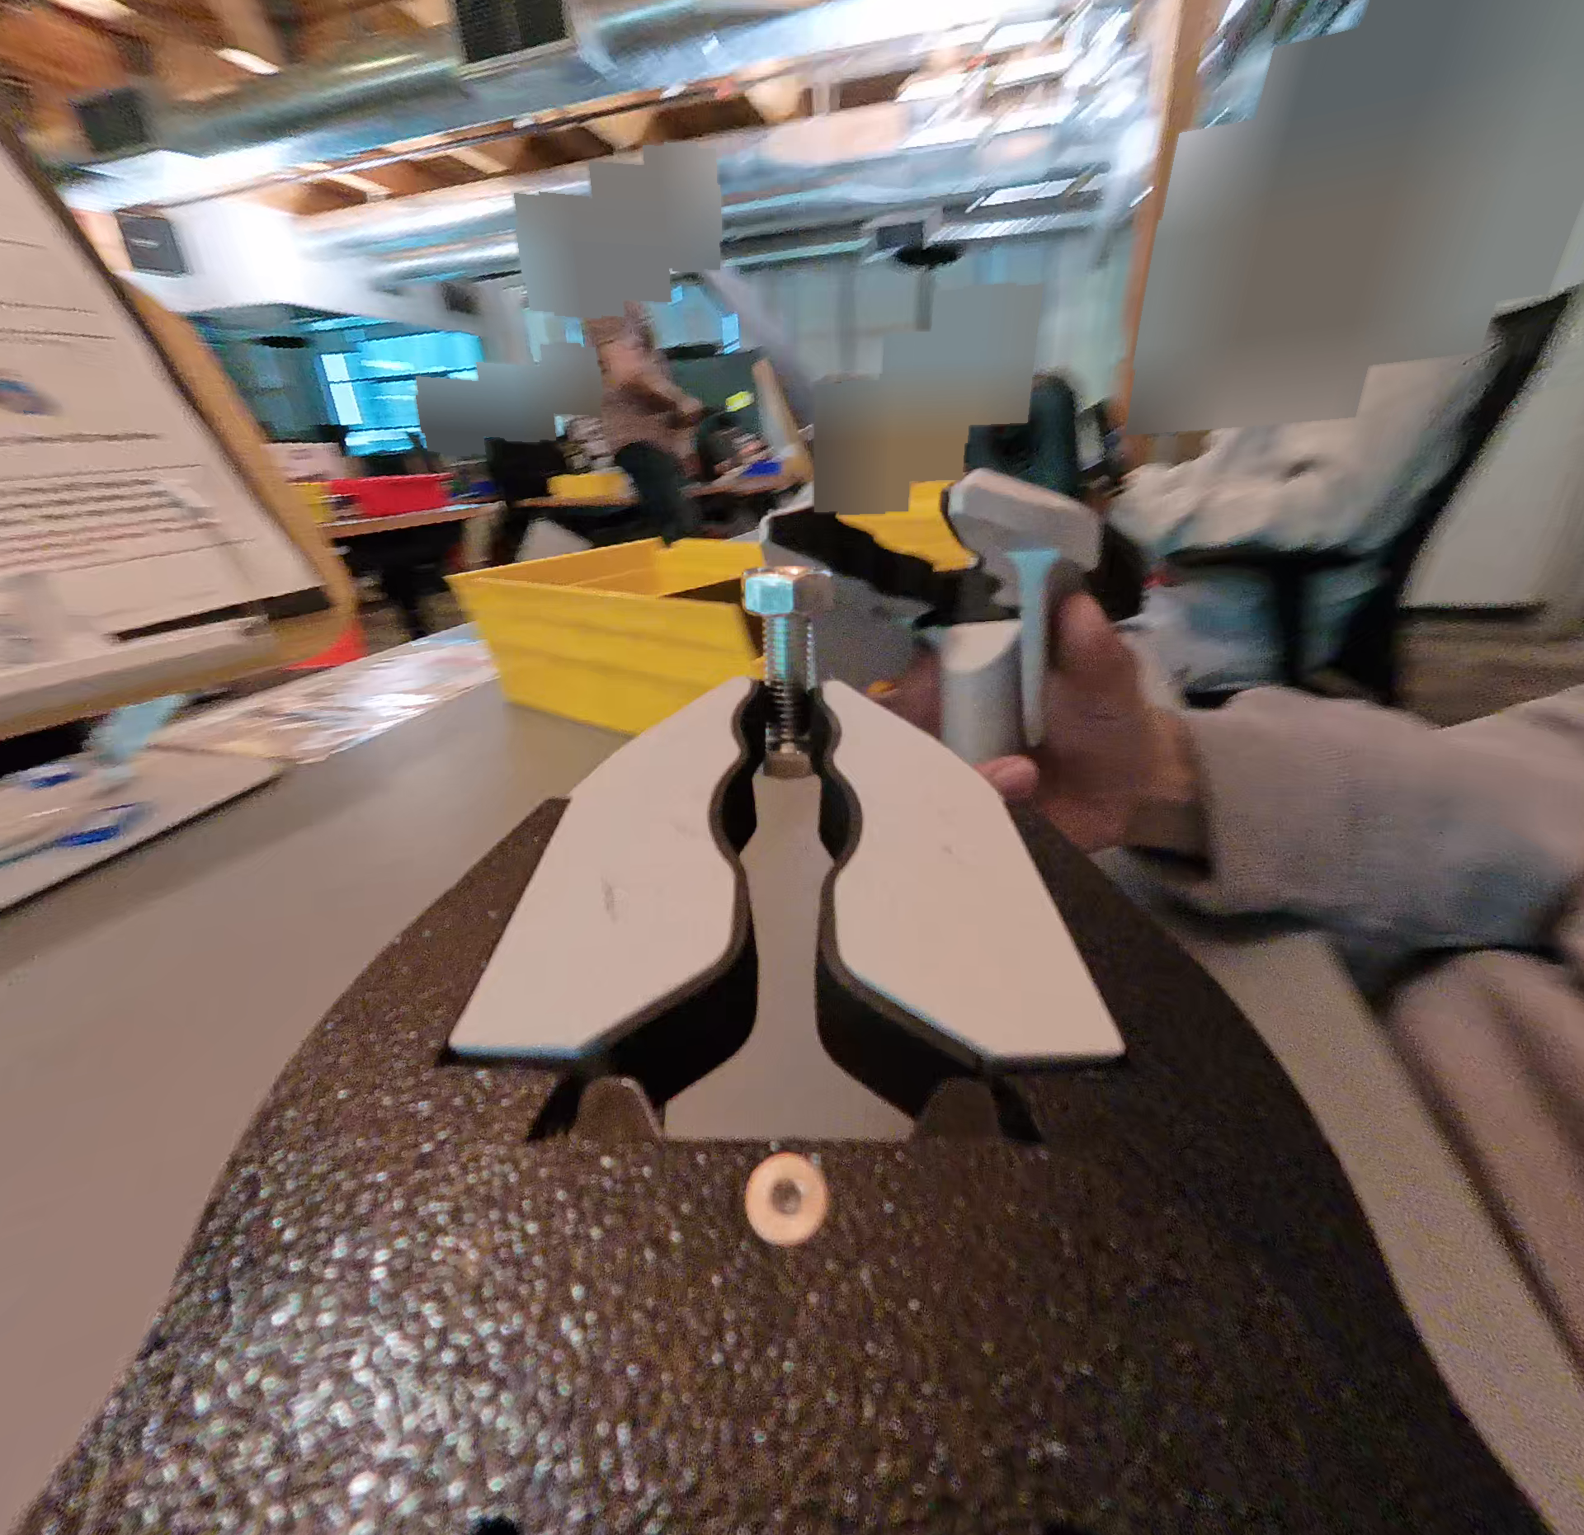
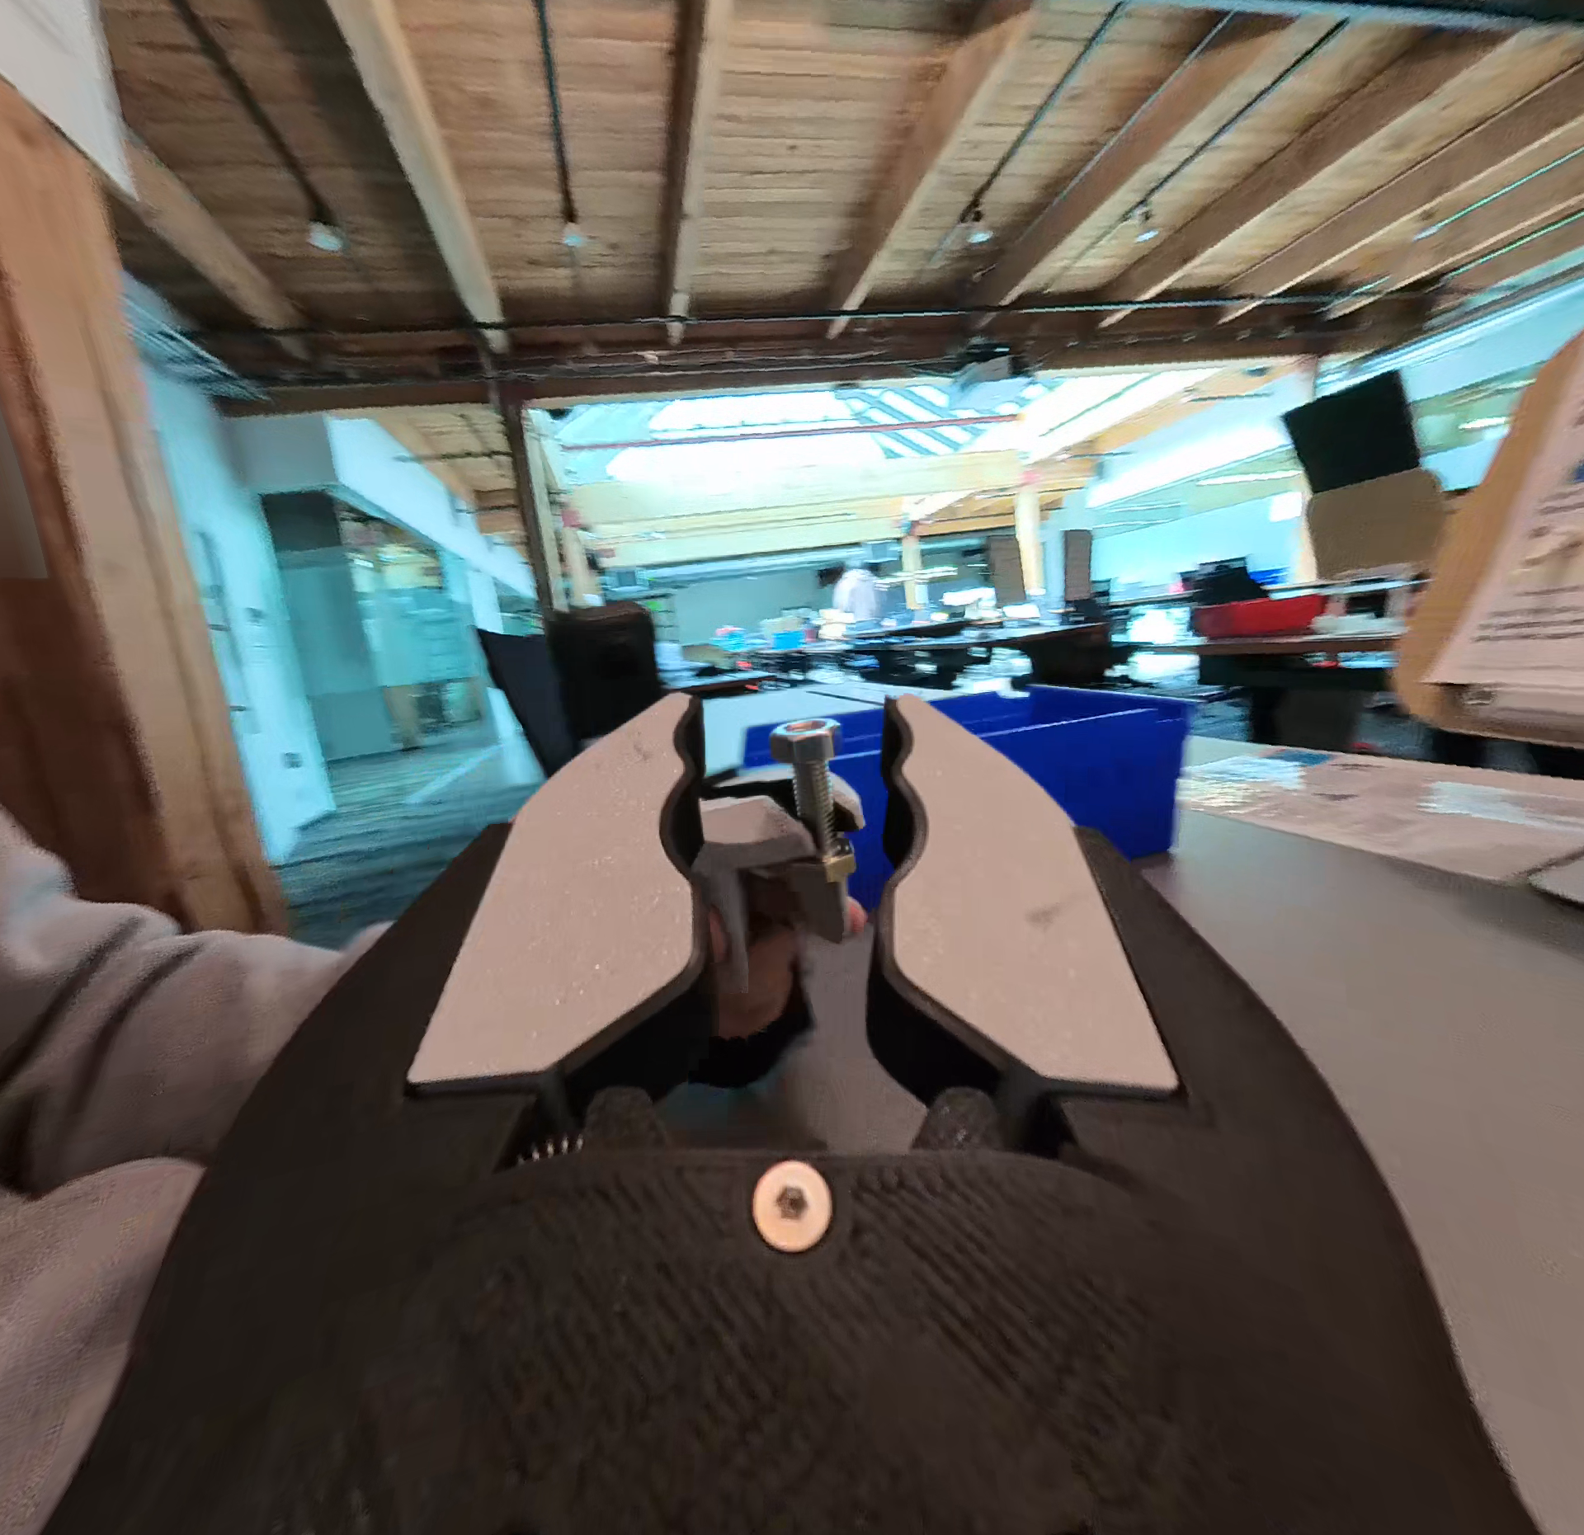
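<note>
Gripping a silver hex-head steel bolt (image 1: 784, 663) by its threaded shank, the left gripper (image 1: 784, 723) has its 2 grey fingers (image 1: 651, 860) nearly closed, pads pressed on the threads; the bolt stands upright, head uppermost, above a grey tabletop (image 1: 257, 937). Behind it sits a yellow plastic bin (image 1: 600, 637). To the right, a hand (image 1: 1089, 723) in a grey sleeve (image 1: 1371, 817) holds the right gripper's handle. The right gripper (image 2: 789, 765) stands wide open with nothing between its pads; its fingers (image 2: 583, 894) frame the bolt (image 2: 810, 774) beyond, untouched, with a small brass-coloured nut (image 2: 840, 868) at the shank's lower end. A blue plastic bin (image 2: 1071, 765) rests farther back.
</note>
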Motion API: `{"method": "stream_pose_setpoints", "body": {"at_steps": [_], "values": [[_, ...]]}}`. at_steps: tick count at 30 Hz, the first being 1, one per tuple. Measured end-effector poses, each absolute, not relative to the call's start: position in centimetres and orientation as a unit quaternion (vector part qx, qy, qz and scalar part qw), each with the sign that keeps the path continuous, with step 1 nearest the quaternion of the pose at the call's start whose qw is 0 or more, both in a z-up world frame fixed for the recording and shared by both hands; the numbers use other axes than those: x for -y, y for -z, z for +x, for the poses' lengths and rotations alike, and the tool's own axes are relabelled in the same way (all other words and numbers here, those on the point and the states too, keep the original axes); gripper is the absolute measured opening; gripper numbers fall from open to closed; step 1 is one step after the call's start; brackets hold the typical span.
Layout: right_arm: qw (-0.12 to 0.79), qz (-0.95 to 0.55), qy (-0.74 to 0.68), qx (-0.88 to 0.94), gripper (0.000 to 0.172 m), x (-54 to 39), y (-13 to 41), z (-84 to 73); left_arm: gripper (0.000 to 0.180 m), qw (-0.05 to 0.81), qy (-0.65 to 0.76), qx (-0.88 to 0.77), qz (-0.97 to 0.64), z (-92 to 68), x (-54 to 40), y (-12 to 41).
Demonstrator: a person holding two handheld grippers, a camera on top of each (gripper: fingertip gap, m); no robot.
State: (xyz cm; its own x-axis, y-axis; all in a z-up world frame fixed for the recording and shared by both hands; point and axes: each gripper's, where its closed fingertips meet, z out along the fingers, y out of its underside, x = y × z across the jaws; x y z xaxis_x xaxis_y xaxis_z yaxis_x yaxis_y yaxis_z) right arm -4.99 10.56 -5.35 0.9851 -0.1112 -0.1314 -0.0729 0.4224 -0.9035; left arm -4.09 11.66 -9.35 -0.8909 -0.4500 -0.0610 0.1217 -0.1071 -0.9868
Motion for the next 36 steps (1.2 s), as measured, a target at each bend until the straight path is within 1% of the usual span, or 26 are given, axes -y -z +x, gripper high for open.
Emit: {"method": "stream_pose_setpoints", "body": {"at_steps": [3, 6, 12, 13, 14, 19, 22, 27, 32, 34, 36], "values": [[0.816, -0.56, 0.099, -0.106, 0.044, -11.0, 6.0, -4.0, 0.008, 0.27, 0.676, -0.668, -0.156, -2.9, -11.7, 10.3], [0.792, -0.584, 0.131, -0.121, 0.042, -11.7, 6.9, -3.4, 0.008, 0.306, 0.655, -0.673, -0.155, -2.8, -11.6, 10.4], [0.779, -0.6, 0.137, -0.118, 0.028, -12.1, 7.4, -3.5, 0.008, 0.303, 0.653, -0.678, -0.151, -2.9, -11.2, 10.5], [0.777, -0.603, 0.137, -0.114, 0.02, -12.2, 7.5, -3.5, 0.008, 0.302, 0.652, -0.679, -0.15, -2.9, -11.2, 10.6], [0.775, -0.606, 0.138, -0.114, 0.017, -12.2, 7.6, -3.5, 0.009, 0.301, 0.651, -0.68, -0.15, -2.9, -11.2, 10.6], [0.769, -0.62, 0.105, -0.117, 0.017, -12.2, 8.1, -3.3, 0.008, 0.289, 0.646, -0.69, -0.153, -2.8, -11.1, 11.1], [0.778, -0.617, 0.064, -0.094, 0.017, -11.9, 7.8, -4.1, 0.009, 0.242, 0.675, -0.685, -0.13, -3.7, -10.6, 10.8], [0.815, -0.575, -0.066, -0.034, 0.017, -11.5, 6.1, -6.9, 0.008, 0.063, 0.766, -0.637, -0.062, -7.0, -10.0, 9.1], [0.825, -0.546, -0.139, 0.036, 0.017, -11.1, 5.0, -9.7, 0.008, -0.054, 0.792, -0.608, 0.004, -10.0, -9.5, 8.1], [0.824, -0.541, -0.161, 0.045, 0.017, -11.1, 4.9, -10.1, 0.008, -0.074, 0.793, -0.605, 0.013, -10.5, -9.5, 7.9], [0.825, -0.543, -0.156, 0.033, 0.017, -11.1, 5.0, -9.7, 0.008, -0.057, 0.79, -0.61, 0.004, -10.1, -9.4, 8.1]]}}
